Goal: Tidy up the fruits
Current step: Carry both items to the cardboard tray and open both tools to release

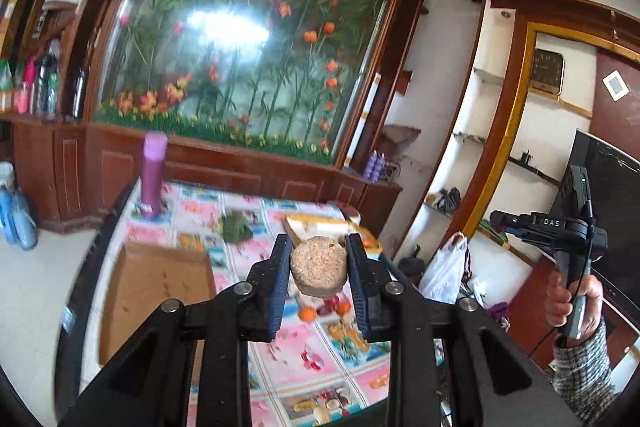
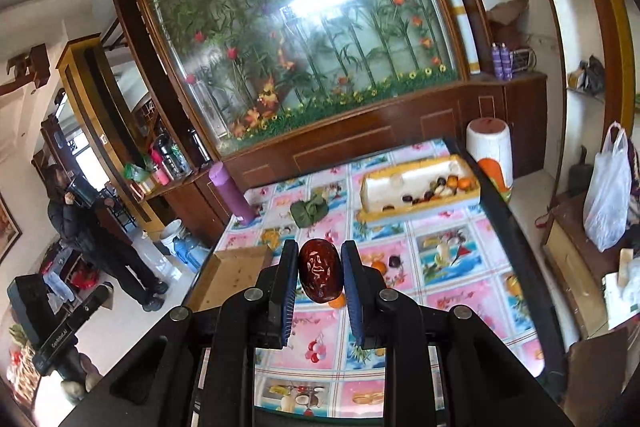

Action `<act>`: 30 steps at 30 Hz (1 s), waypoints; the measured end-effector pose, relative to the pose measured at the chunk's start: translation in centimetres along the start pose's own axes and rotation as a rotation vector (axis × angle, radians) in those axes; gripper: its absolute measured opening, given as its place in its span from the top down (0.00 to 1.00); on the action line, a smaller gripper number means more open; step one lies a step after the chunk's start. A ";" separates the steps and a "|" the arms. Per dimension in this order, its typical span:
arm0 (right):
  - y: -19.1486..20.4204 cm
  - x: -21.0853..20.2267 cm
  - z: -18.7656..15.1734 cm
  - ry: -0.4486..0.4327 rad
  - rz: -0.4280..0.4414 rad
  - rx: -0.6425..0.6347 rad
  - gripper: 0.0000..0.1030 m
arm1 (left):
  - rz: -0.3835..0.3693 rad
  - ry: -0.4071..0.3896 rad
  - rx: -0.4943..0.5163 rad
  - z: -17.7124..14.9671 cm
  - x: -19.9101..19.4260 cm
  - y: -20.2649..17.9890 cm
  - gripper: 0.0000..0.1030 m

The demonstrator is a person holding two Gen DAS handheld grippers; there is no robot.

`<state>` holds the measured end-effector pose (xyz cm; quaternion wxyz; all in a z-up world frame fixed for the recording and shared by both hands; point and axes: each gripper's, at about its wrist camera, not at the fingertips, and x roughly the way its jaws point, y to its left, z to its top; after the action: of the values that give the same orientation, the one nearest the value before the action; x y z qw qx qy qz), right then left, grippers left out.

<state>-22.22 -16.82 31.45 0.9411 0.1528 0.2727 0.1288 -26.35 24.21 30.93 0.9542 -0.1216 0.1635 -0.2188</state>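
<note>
- We are holding a piece in each claw, both lifted clear of the tabletop; nothing is placed yet.
- Left gripper is clenching a round tan speckled slice by its rim, flat faces front and back. We cannot tell what fruit it is.
- Right gripper is pinching a dark red wrinkled date across its narrow width, long axis upright.
- Risk: the date is glossy and rounded, so it is likely sitting on small contact patches. Any tilt or jolt and it may be rotating or slipping out downward.
- Risk: the slice is gripped on a curved edge. It could be pivoting between the pads, or crumbling if we squeeze harder.
- The white tray is sitting at the tabletop's far right corner, fruit bunched in its right end. The date is well apart from it, over the tabletop's middle.
- Risk: a drop here is landing among loose oranges and other small pieces directly under the left claw, and could be scattering them.
- Risk: the tray is hugging the right edge, so an overshoot is sending fruit off onto the floor.
- Risk: both claws heading for the same tray may be colliding on approach; we should be staggering them.
- The purple bottle at the far left edge and the open cardboard box along the left edge are well clear.
</note>
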 end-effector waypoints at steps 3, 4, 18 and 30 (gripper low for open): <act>2.6 -3.0 3.4 -0.024 -0.059 -0.070 0.77 | 0.073 -0.038 0.054 3.6 -2.5 0.0 0.74; 3.6 -4.0 4.8 -0.037 -0.080 -0.090 0.77 | 0.116 -0.053 0.076 5.2 -3.5 0.1 0.74; 18.0 -9.4 21.0 -0.286 -0.208 -0.270 0.77 | 0.742 -0.112 0.201 17.5 -2.3 8.0 0.74; 19.8 29.7 -0.2 0.354 0.115 -0.405 0.77 | 0.625 0.326 0.006 -3.1 19.0 22.4 0.74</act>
<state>-1.16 11.10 24.31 0.8813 -0.0482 0.3926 0.2586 -2.81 34.64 16.38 0.9369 -0.0262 0.3422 0.0665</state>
